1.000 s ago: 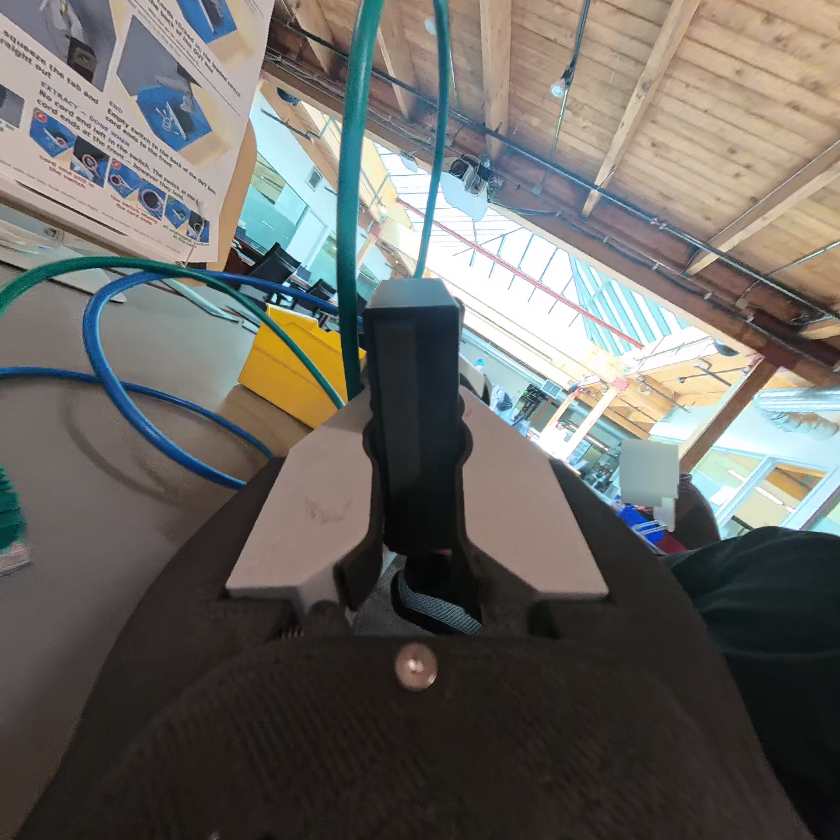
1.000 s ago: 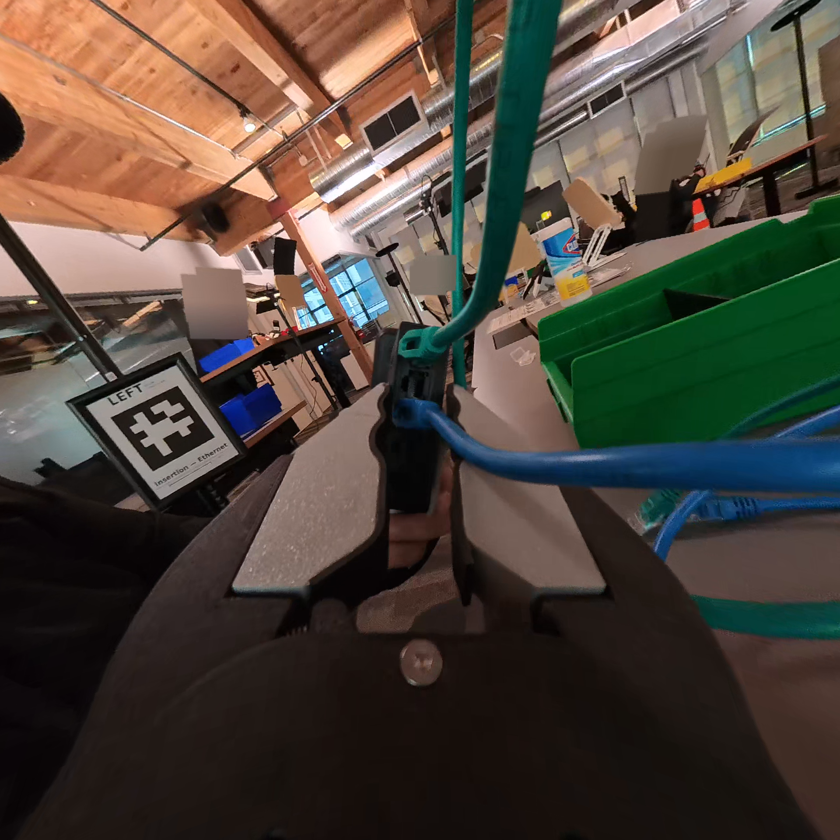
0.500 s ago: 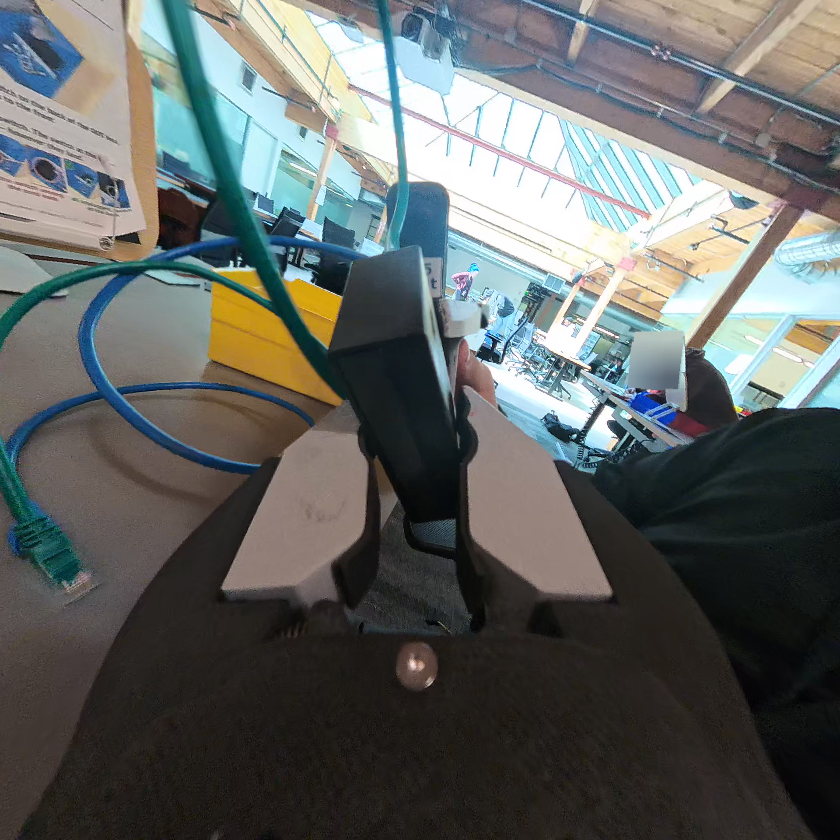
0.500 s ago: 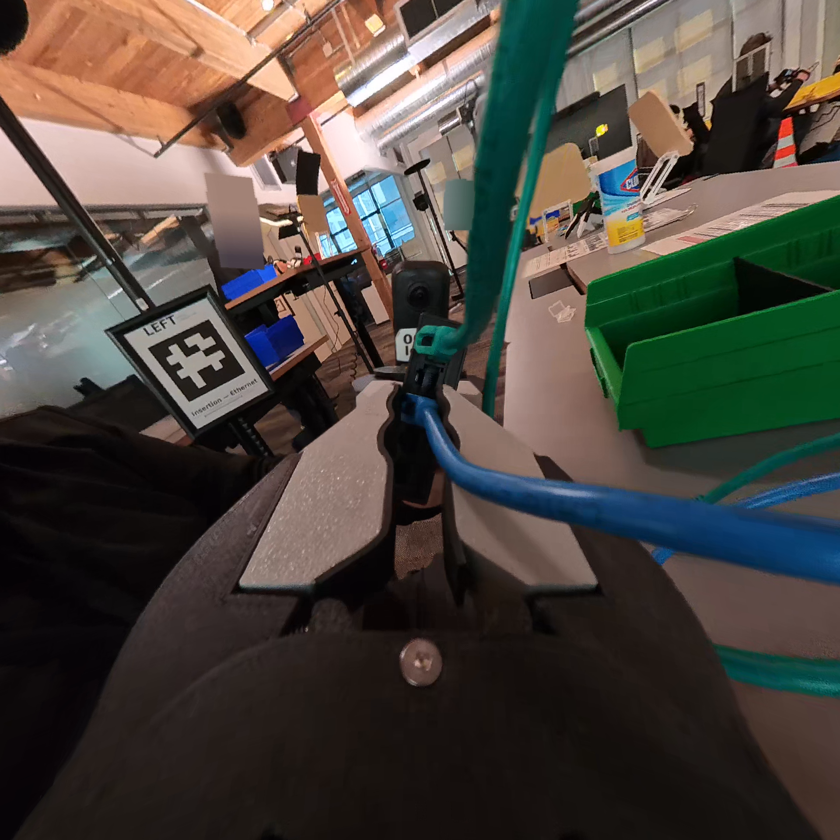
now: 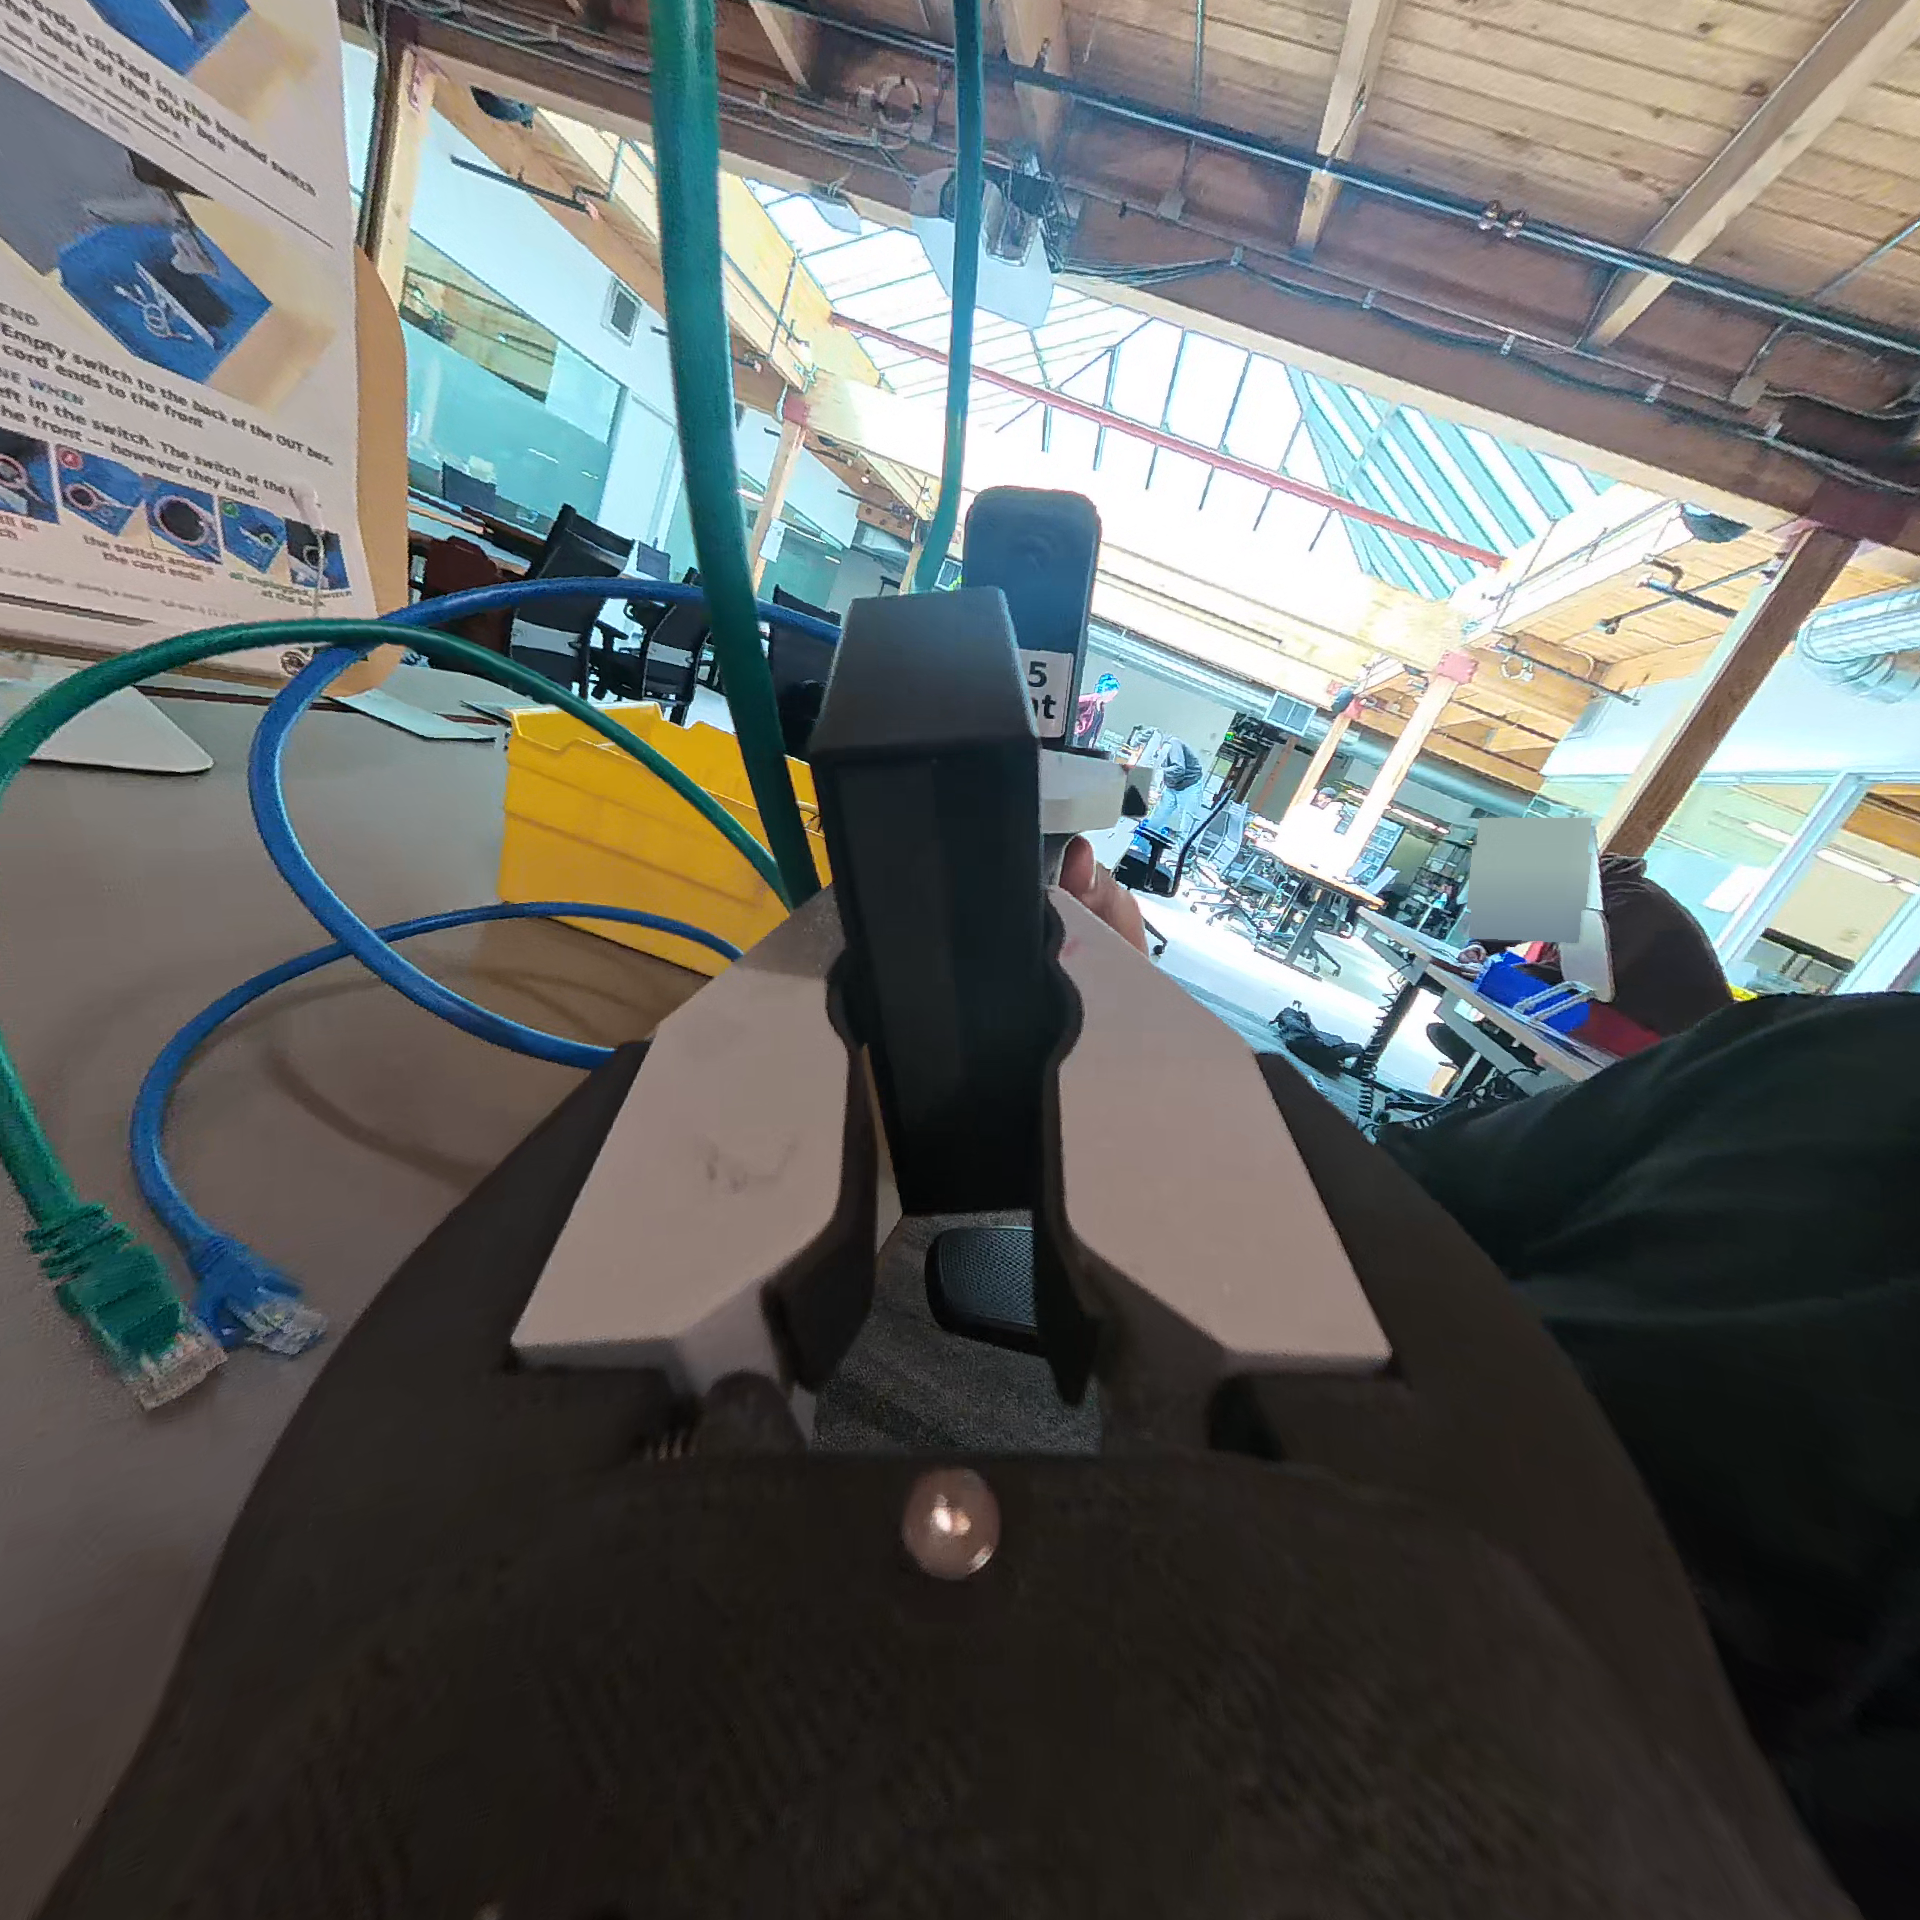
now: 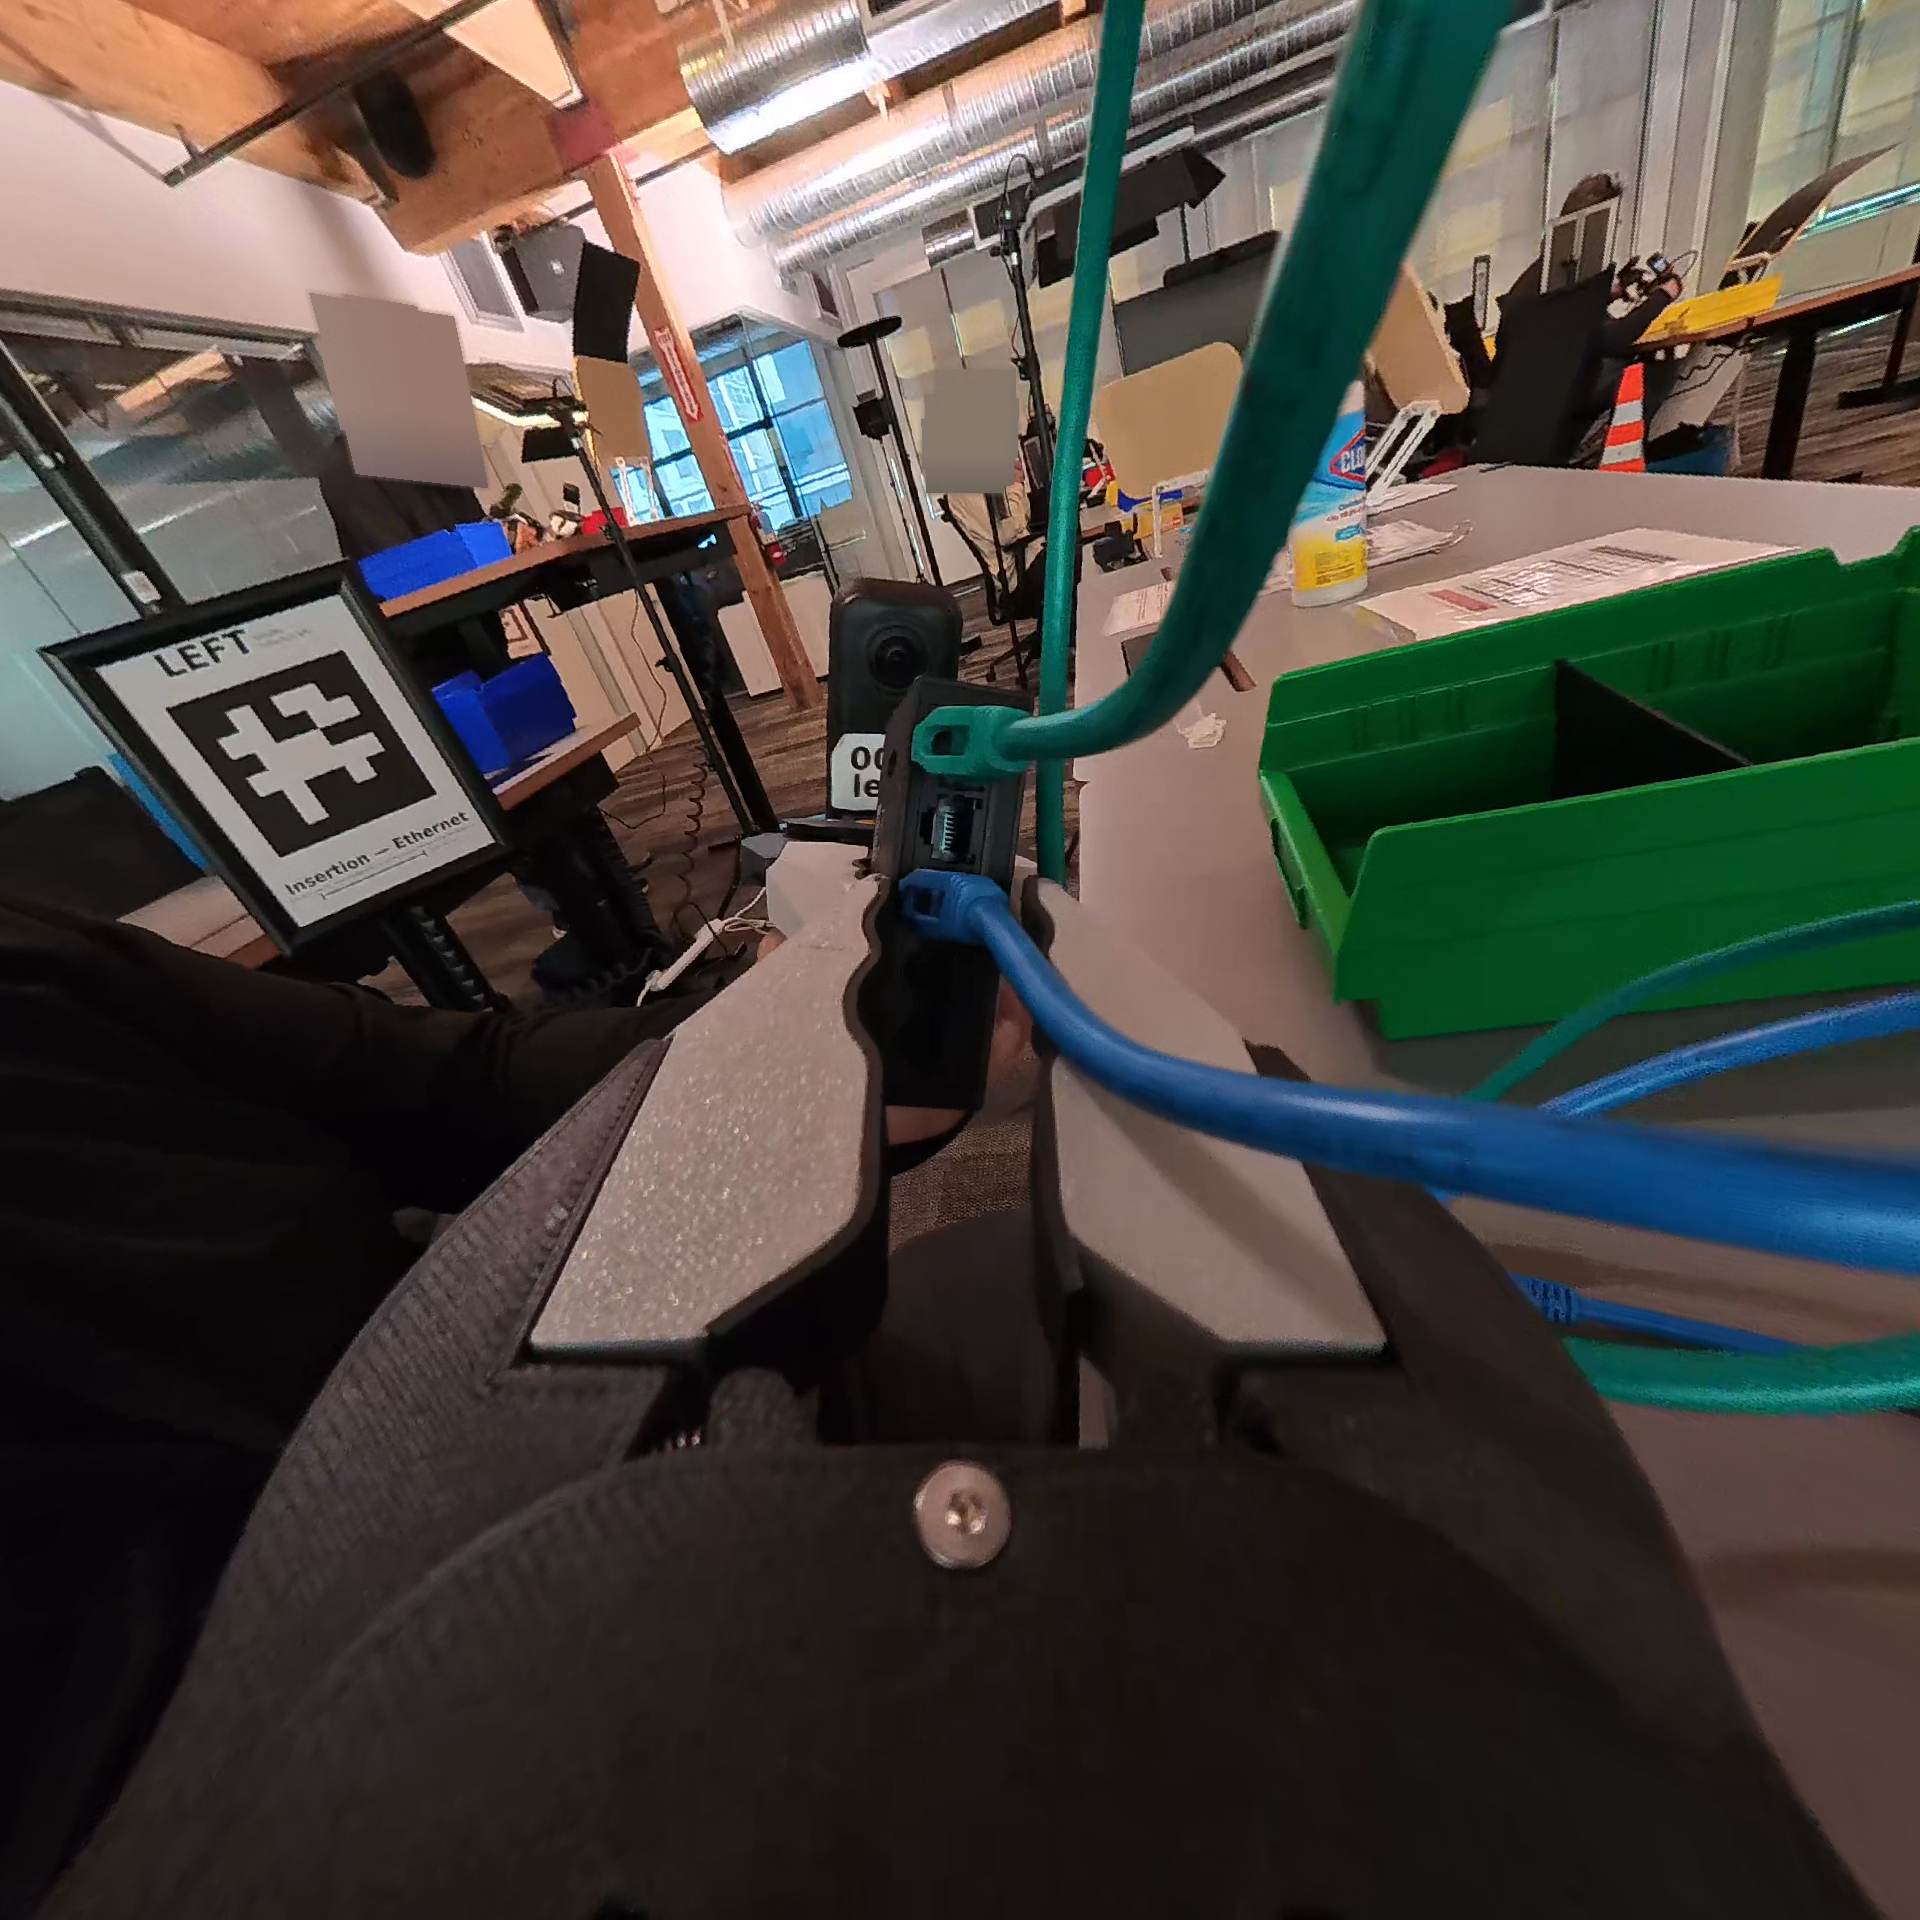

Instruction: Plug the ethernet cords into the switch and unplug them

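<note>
Both grippers hold one black switch in the air, from opposite ends. My left gripper is shut on its plain back end. My right gripper is shut on the end with the ports. A green cord's plug sits in the top port. A blue cord's plug sits in a lower port, and the port between them is empty. The cords' free ends, a green plug and a blue plug, lie on the grey table.
A yellow bin and an instruction poster stand behind the cord loops. A green divided bin is on the table to the right. A framed marker sign stands to the left. A wipes canister stands farther back. My two grippers' fingertips are within a few centimetres of each other.
Both views have tipped down from the ceiling toward the table. The switch leaned over half a second ago and now stands straight between the left fingers. Its ports face shows more in the right view.
</note>
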Tool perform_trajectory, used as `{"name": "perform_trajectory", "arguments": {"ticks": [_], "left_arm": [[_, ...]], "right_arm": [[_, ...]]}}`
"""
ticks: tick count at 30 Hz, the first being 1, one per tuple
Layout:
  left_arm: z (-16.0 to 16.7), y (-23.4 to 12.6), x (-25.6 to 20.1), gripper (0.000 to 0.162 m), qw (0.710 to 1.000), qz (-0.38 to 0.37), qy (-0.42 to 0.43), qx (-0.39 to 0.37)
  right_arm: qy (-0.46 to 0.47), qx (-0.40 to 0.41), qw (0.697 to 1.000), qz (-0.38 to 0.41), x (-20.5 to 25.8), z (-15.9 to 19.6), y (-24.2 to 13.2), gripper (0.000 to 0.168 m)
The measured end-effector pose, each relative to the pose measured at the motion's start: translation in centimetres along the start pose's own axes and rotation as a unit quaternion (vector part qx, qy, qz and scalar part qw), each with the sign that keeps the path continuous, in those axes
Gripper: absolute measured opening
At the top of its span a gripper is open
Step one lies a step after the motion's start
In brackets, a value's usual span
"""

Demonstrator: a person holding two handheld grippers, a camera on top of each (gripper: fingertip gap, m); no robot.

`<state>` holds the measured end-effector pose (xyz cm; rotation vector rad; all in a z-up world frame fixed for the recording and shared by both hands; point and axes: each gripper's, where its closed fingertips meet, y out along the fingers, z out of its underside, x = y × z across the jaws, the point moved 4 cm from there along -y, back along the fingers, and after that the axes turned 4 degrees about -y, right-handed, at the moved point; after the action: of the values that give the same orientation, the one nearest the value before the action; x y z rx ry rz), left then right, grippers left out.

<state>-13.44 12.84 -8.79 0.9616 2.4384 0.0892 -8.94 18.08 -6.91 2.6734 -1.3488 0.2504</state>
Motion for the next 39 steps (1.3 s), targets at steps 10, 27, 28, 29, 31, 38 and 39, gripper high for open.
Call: {"name": "perform_trajectory", "arguments": {"ticks": [10,27,28,29,31,38,39], "left_arm": [[-0.2,0.1,-0.6,0.028,1.000,0.013,-0.005,-0.004],[0.5,0.5,-0.8,0.027,1.000,0.018,-0.004,0.020],[0.5,0.5,-0.8,0.027,1.000,0.017,-0.003,0.022],[0.5,0.5,-0.7,0.027,1.000,0.016,-0.004,0.022],[0.4,0.4,-0.7,0.026,1.000,0.017,-0.007,0.022],[0.9,0.5,-0.8,0.027,0.999,0.021,0.001,0.041],[0.8,0.5,-0.7,0.027,0.999,0.014,0.015,0.036]], "right_arm": [[0.028,-0.026,0.998,-0.046,0.6,-0.3,-0.2,0.012],[-0.016,-0.006,0.999,-0.045,1.1,-0.3,-0.8,0.010],[-0.017,-0.002,0.999,-0.045,1.1,-0.2,-0.8,0.010],[-0.017,0.002,0.999,-0.044,1.0,-0.1,-0.8,0.010],[-0.016,0.010,0.999,-0.045,1.1,0.0,-0.8,0.011],[-0.006,0.020,0.998,-0.055,1.2,0.2,-0.9,0.010],[-0.007,0.019,0.998,-0.053,1.2,0.1,-0.9,0.011]]}}
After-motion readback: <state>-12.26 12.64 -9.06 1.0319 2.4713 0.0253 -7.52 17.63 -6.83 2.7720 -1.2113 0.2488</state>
